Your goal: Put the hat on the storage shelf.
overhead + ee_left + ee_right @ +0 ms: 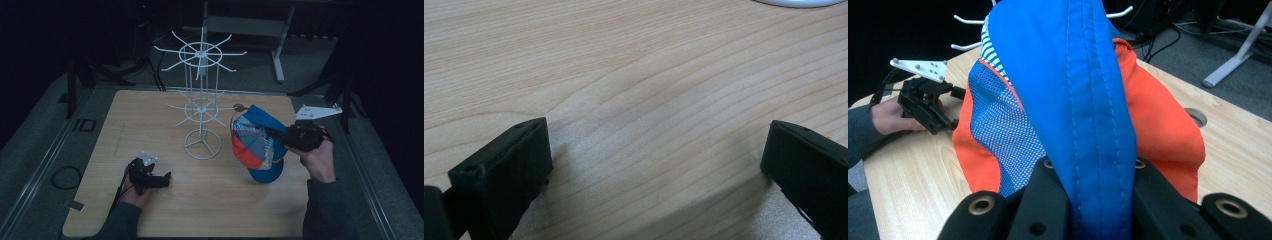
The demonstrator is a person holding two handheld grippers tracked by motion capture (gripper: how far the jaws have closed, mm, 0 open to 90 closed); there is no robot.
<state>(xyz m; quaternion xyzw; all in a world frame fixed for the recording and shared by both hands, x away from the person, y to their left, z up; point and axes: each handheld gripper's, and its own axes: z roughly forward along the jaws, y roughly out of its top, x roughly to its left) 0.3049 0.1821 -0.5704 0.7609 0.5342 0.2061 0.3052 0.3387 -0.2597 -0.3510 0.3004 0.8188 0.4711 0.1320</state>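
A blue, orange and striped cap (256, 145) hangs in the air right of the white wire rack (201, 107). My right gripper (275, 134) is shut on it; in the right gripper view the jaws pinch a blue panel of the cap (1083, 90) between them. The cap's brim points down toward the table. My left gripper (165, 179) rests low on the table at the front left. In the left gripper view its fingers (504, 170) stand wide apart over bare wood, so my left gripper (656, 165) is open with nothing between them.
The wooden table (150, 120) bears the rack's round base (202, 144) at its middle. A small round hole (238, 106) sits beside the cap near the back. Dark floor, cables and a desk frame (280, 45) lie beyond the table. The rack's base edge (799, 2) shows far ahead of the left gripper.
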